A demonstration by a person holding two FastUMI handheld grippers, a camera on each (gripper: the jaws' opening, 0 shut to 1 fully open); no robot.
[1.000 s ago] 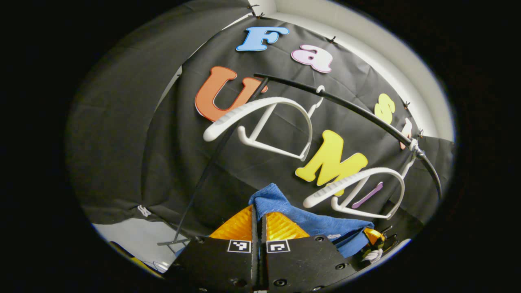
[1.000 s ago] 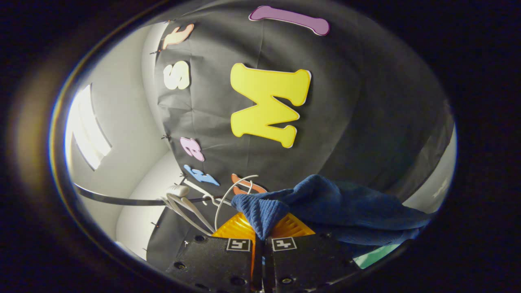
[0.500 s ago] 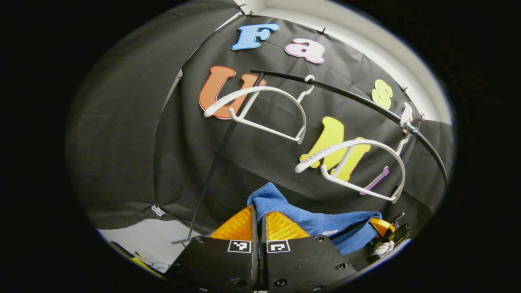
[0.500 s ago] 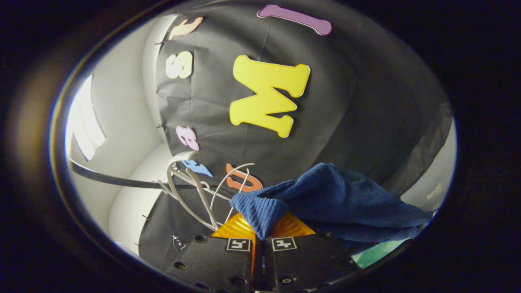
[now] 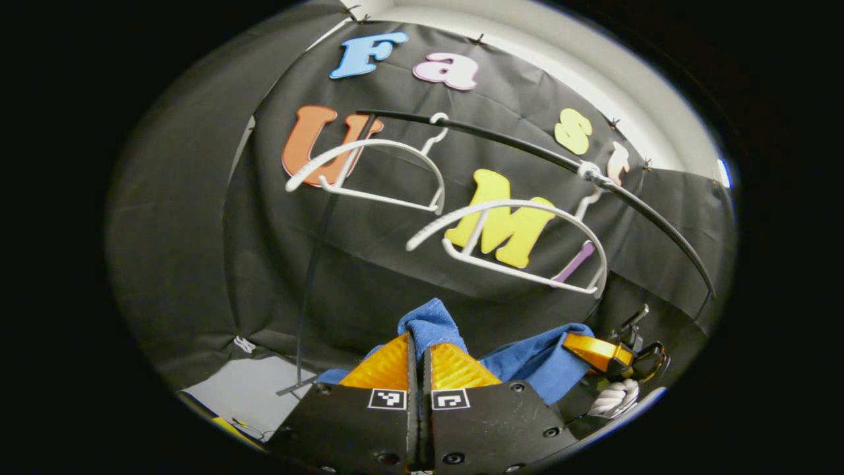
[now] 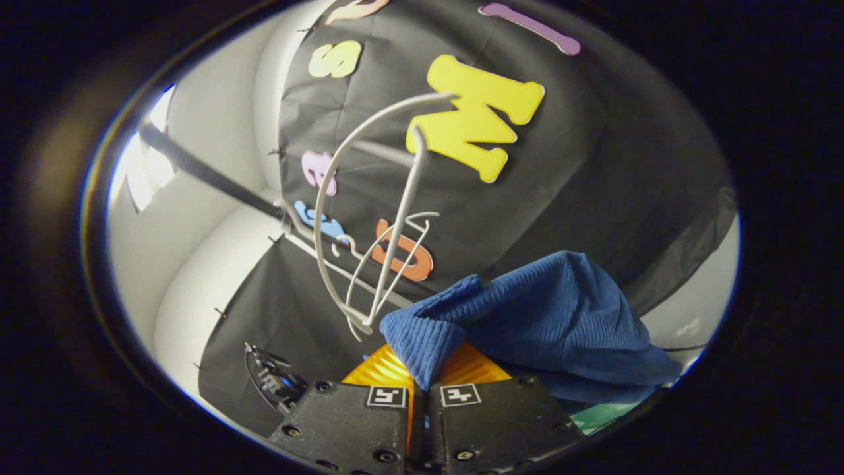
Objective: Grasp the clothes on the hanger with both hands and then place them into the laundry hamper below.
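A blue knitted garment [image 5: 527, 363] hangs between both grippers, off the hangers. My left gripper [image 5: 417, 346] is shut on one end of it, a fold sticking up between the fingers. In the right gripper view my right gripper [image 6: 419, 369] is shut on the garment's [image 6: 527, 316] other end, the cloth draping to the right. The right gripper [image 5: 610, 359] also appears at the lower right of the left gripper view. Two bare white hangers [image 5: 369, 171] [image 5: 521, 244] hang on a black rail [image 5: 527, 148] above. The hamper is hidden.
The black rail's upright pole [image 5: 310, 277] stands left of my left gripper, its foot on a pale floor [image 5: 244, 396]. In the right gripper view the near white hanger [image 6: 369, 218] hangs close above the fingers. A green edge [image 6: 600, 415] peeks under the cloth.
Both grippers have come down and away from the rail with the garment. The hangers now sit higher in the left gripper view and swing larger into the right gripper view.
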